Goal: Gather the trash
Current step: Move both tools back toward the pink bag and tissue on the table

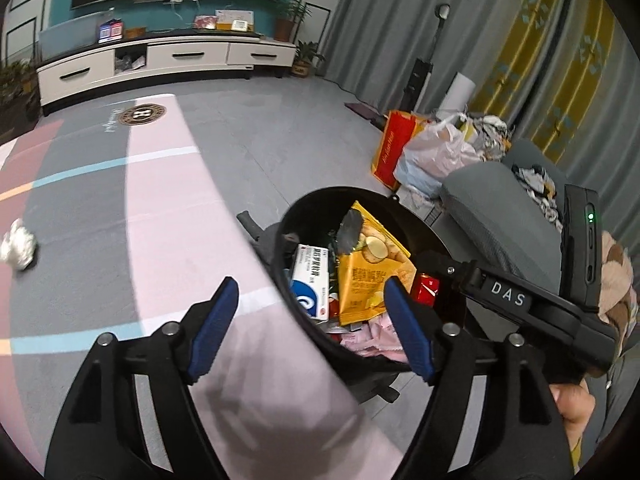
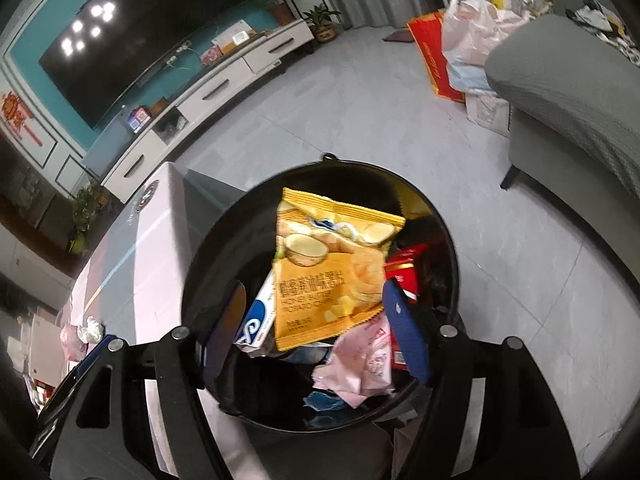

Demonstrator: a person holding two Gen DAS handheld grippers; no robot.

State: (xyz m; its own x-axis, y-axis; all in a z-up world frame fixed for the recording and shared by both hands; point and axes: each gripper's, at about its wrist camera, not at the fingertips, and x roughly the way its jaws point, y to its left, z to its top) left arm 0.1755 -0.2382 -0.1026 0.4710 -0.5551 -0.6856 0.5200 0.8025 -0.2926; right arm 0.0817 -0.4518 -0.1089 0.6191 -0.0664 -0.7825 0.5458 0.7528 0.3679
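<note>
A black round bin (image 2: 208, 240) stands beside the table and holds a yellow chip bag (image 2: 332, 264), a white and blue box (image 2: 256, 316), red packets (image 2: 404, 268) and pink wrappers (image 2: 360, 356). My right gripper (image 2: 314, 328) hangs open right over the bin; the chip bag lies below it among the trash, free of the blue pads. My left gripper (image 1: 312, 292) is open and empty, straddling the table's edge and the bin (image 1: 304, 208). The right gripper's black housing (image 1: 504, 300) reaches in from the right. On the table at far left lies a crumpled white tissue (image 1: 18, 244).
The table wears a pink and grey cloth (image 1: 168, 216). A grey sofa (image 1: 492, 208) stands just right of the bin, with plastic and red bags (image 1: 432, 152) on the floor beyond. A white TV cabinet (image 1: 168, 60) lines the far wall. More crumpled scraps (image 2: 86, 330) sit on the table.
</note>
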